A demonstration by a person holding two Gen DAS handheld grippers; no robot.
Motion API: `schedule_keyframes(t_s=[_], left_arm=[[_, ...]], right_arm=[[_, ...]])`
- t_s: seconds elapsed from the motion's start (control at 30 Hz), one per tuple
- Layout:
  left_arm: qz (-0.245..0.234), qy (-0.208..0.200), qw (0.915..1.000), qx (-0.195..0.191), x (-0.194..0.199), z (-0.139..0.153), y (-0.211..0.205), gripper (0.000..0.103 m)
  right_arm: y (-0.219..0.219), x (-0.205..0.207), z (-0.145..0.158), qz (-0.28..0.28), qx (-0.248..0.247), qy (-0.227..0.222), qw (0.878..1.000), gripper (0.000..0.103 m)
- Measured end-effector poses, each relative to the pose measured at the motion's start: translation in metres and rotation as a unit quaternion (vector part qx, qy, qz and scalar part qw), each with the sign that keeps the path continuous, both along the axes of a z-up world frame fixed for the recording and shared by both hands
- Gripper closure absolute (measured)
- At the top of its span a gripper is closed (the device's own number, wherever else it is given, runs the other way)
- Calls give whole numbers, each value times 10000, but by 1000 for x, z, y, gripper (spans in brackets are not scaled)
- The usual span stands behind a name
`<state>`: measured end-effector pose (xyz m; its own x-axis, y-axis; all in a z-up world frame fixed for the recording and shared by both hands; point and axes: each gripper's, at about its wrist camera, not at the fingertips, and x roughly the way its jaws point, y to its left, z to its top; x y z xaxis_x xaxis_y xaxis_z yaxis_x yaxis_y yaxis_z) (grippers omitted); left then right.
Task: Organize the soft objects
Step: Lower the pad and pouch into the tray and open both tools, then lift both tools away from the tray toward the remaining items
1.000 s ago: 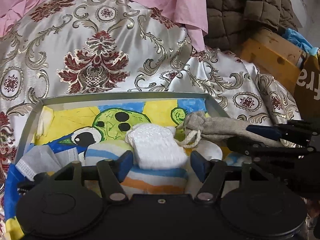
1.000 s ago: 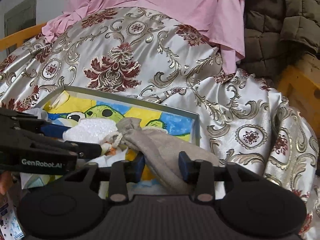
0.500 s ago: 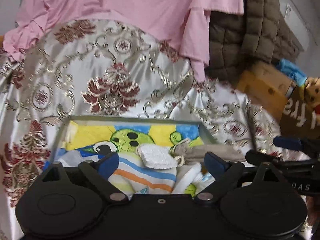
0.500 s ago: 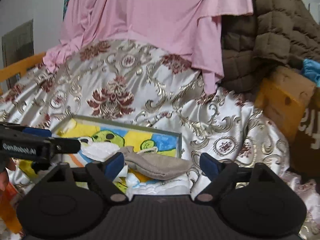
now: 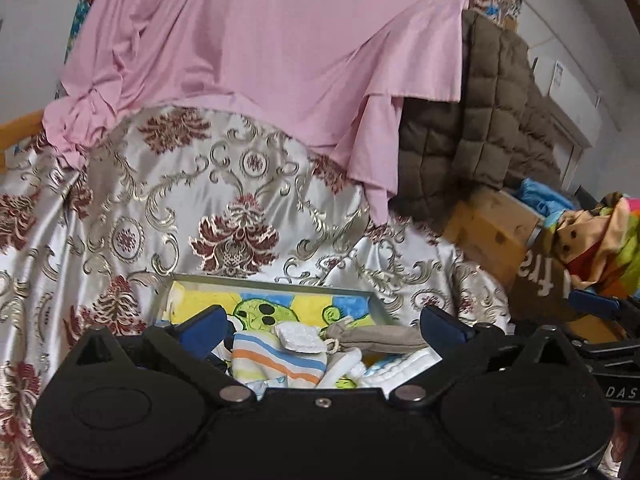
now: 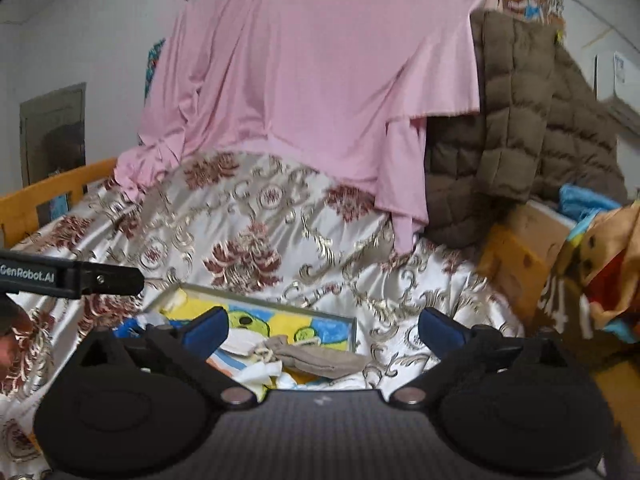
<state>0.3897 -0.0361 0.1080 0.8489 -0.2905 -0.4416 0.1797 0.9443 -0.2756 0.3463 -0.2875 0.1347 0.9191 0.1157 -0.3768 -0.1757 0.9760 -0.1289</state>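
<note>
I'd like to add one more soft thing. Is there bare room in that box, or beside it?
The box is crowded in front: striped cloth, white pad and grey pouch overlap there. Only the painted strip along its back wall is bare. Outside, the patterned bedspread lies open between the box and the pink sheet.

Left gripper (image 5: 322, 326): matte black plastic body w/ two round disc housings, one each side, and angled black linkage arms. Silver round screws at the arm pivots, plus a small screw at centre. Fingers (image 5: 202, 326) tipped w/ blue pads.

Right gripper (image 6: 323, 326): same build, black discs, silver pivot screws, blue-padded fingers (image 6: 206, 326); centre plate has a grey woven, carbon-fibre look.

White "GenRobot.AI" lettering on the left gripper's black side, seen from right cam. Bit of skin at far left edge.
</note>
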Motion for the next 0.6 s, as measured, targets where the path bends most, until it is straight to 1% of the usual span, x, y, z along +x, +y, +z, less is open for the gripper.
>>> schedule_keyframes(t_s=[0.13, 0.27, 0.43, 0.6], left_arm=[[-62, -163, 9998, 16, -28, 17, 3, 1], [-112, -342, 9993, 48, -59, 29, 6, 1], [-137, -568, 9982, 147, -96, 38, 10, 1], [-132, -731, 9972, 110, -124, 44, 14, 1]], right_arm=[[8, -32, 17, -16, -124, -349, 9993, 0], [12, -62, 29, -23, -128, -622, 9980, 0], [17, -97, 41, 17, -154, -833, 9964, 0], [19, -122, 47, 51, -125, -940, 9955, 0]])
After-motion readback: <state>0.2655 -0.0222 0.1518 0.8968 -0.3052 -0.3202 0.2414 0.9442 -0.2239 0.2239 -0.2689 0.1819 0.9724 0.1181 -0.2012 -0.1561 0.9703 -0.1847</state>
